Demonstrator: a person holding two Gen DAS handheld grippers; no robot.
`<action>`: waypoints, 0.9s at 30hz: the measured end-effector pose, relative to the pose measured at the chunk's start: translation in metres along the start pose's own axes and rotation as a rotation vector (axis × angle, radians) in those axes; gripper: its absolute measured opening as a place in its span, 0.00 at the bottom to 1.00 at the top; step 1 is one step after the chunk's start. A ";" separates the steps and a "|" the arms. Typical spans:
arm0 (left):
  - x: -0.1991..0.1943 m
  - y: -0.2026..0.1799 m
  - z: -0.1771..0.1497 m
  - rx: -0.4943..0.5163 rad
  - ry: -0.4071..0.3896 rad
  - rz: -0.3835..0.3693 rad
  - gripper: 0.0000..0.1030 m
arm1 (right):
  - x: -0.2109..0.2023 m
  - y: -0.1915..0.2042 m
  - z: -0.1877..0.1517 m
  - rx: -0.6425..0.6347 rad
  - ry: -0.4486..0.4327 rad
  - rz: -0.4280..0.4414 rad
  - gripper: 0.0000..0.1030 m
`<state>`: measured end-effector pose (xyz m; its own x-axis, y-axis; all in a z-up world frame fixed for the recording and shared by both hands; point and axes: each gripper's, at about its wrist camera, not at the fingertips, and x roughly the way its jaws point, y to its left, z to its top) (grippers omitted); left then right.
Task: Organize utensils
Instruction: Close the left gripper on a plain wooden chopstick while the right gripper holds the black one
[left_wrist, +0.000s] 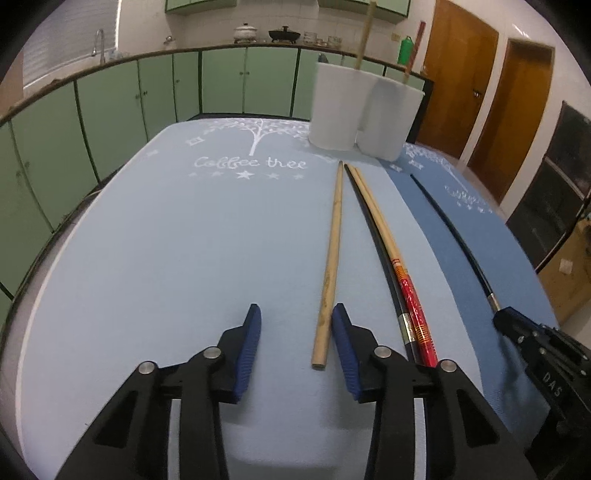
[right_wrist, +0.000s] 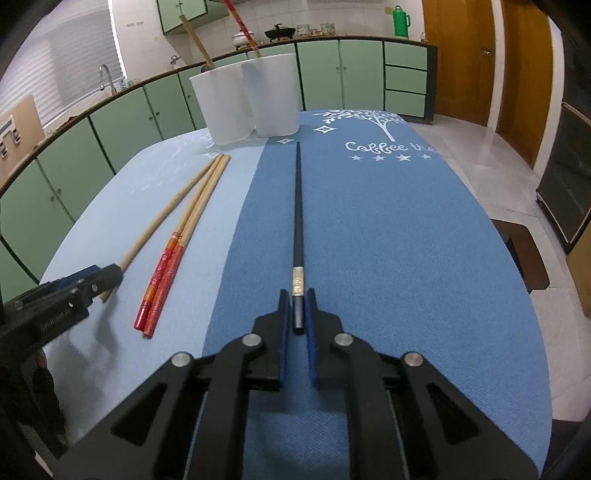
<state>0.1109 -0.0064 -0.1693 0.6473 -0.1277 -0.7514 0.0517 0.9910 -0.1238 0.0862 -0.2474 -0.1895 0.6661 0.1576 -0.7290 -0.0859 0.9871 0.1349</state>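
Observation:
My left gripper (left_wrist: 295, 321) is open, its blue pads either side of the near end of a plain wooden chopstick (left_wrist: 330, 258) lying on the light blue mat (left_wrist: 166, 240). Right of it lie a black chopstick (left_wrist: 373, 225) and a red-handled chopstick (left_wrist: 406, 284). My right gripper (right_wrist: 297, 306) is shut on the near end of a black chopstick (right_wrist: 297, 206) that lies on the dark blue mat (right_wrist: 388, 240). Two white cups (left_wrist: 332, 107) (left_wrist: 391, 118) stand at the far end, one holding a wooden chopstick (left_wrist: 364, 37), the other a red one (left_wrist: 413, 51).
The right gripper's body shows at the right edge of the left wrist view (left_wrist: 543, 354). Green cabinets (left_wrist: 166, 96) and a counter with pots run behind the table. Wooden doors (left_wrist: 461, 74) stand at the right. The table edge curves close on both sides.

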 end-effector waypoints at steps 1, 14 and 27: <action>-0.001 0.001 -0.001 0.002 0.001 -0.020 0.43 | -0.001 0.000 0.000 -0.002 0.002 0.005 0.27; -0.008 -0.009 -0.012 0.077 0.008 -0.008 0.47 | -0.015 -0.004 -0.011 -0.004 0.010 0.000 0.31; -0.007 -0.026 -0.013 0.040 0.006 0.054 0.23 | -0.007 0.003 -0.011 -0.044 -0.012 -0.047 0.09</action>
<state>0.0955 -0.0320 -0.1693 0.6454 -0.0744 -0.7602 0.0475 0.9972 -0.0573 0.0729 -0.2449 -0.1918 0.6790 0.1112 -0.7257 -0.0868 0.9937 0.0710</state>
